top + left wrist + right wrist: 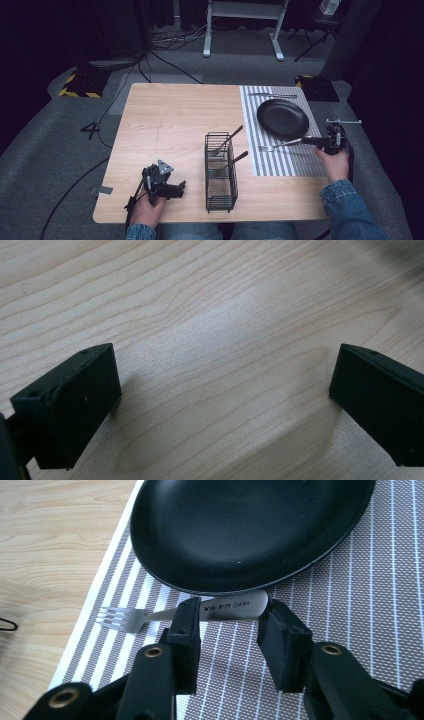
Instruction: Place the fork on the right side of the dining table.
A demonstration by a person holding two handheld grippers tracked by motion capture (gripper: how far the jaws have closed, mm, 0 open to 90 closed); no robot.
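The right gripper (227, 630) hung low over the striped placemat (350, 630) with its jaws apart, one on each side of the fork (220, 609) handle and neither pad pressing on it, so the fork lay free on the mat rather than held. It rested flat just near the black plate (240, 530), tines pointing left toward the wood, its handle end almost touching the plate's rim. Being thin steel, it was probably light, stiff and smooth, apt to pivot or slip if pinched off-centre; the flat stamped part of the handle between the jaws looked the soundest place to take hold. The plate rim so close behind left little room on the far side, and the woven mat gave little clearance beneath. In the high view, the wire caddy (221, 172) stood to the left on the wooden table (165, 120), two more utensils leaning out of it, and another piece of cutlery (272, 95) lay beyond the plate. The left gripper (220, 405) rested near the table's near-left edge, jaws wide apart over bare wood.
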